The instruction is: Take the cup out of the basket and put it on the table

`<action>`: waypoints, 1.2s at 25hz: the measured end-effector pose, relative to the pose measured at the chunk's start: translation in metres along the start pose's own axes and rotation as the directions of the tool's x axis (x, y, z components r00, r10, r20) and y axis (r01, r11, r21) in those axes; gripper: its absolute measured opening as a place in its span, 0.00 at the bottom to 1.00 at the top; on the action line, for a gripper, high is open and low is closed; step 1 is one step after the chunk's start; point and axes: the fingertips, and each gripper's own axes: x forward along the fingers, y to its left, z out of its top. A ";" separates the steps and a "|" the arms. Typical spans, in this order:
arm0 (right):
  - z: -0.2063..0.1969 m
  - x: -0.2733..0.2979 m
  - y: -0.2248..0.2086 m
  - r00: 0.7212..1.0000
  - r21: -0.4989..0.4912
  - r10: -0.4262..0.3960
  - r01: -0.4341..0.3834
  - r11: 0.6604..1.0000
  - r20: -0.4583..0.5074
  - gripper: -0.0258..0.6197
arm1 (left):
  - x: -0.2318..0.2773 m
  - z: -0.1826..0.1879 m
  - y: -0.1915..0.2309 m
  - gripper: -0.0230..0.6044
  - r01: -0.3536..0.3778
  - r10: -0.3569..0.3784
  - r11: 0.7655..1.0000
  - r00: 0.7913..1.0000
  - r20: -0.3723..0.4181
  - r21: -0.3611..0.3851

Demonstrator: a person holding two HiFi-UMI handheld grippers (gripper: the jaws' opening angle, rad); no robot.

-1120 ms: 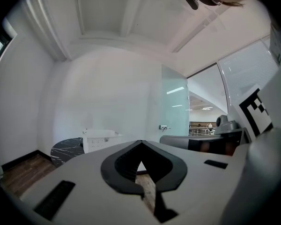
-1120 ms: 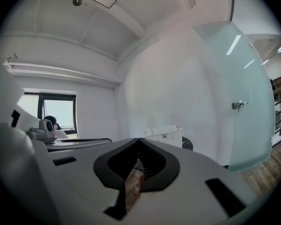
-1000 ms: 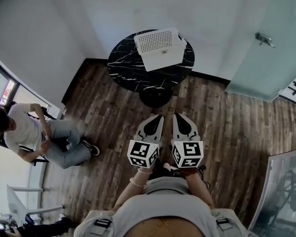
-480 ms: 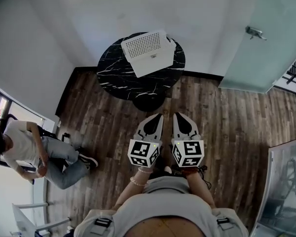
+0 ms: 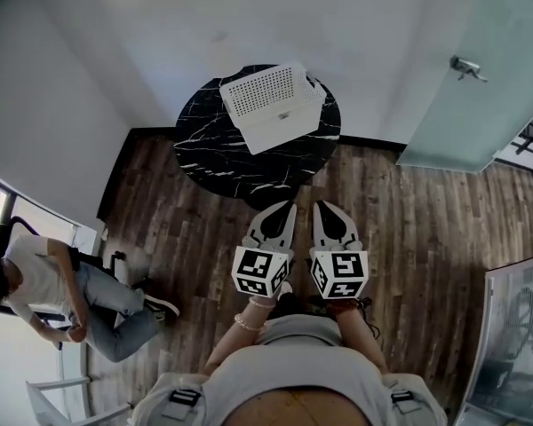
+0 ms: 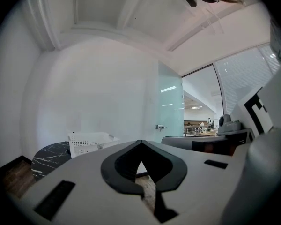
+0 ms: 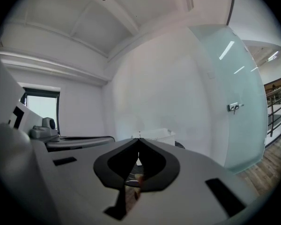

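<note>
A white perforated basket (image 5: pixel 271 105) stands on a small round black marble table (image 5: pixel 213 149) against the wall ahead. The cup does not show in any view. My left gripper (image 5: pixel 282 206) and right gripper (image 5: pixel 323 207) are held side by side over the wood floor, short of the table's near edge, both shut with nothing in them. In the left gripper view the basket (image 6: pixel 90 143) and the table (image 6: pixel 47 157) lie left of the shut gripper (image 6: pixel 140 142). In the right gripper view the basket (image 7: pixel 155 135) rises just behind the shut gripper (image 7: pixel 139 139).
A person (image 5: pixel 40 291) sits on a chair at the left by the window. A frosted glass door (image 5: pixel 493 96) with a handle (image 5: pixel 468 66) is at the right. A framed glass panel (image 5: pixel 515 344) stands at the lower right. Wood floor (image 5: pixel 409 229) surrounds the table.
The head view has swung a little, so the table and basket sit further left and lower and the seated person has slid down-left. Both grippers stay shut in the same pose.
</note>
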 end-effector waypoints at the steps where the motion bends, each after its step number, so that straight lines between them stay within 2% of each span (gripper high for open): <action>1: 0.001 0.007 0.001 1.000 0.000 -0.002 0.002 1.000 0.002 0.06 | 0.003 0.002 0.007 0.04 0.002 -0.002 1.000 1.000 0.002 0.002; 8: 0.004 0.057 0.016 1.000 -0.006 -0.023 0.023 1.000 0.012 0.06 | 0.018 0.008 0.057 0.04 0.015 -0.015 1.000 1.000 0.009 0.007; 14: 0.000 0.082 0.028 0.999 -0.006 -0.045 0.045 0.999 0.000 0.06 | 0.020 0.008 0.083 0.04 0.030 -0.030 1.000 1.000 -0.001 0.001; 30: 0.003 0.114 0.052 1.000 -0.022 -0.019 0.018 1.000 -0.020 0.06 | 0.023 0.009 0.115 0.04 0.023 -0.023 0.999 1.000 -0.006 -0.038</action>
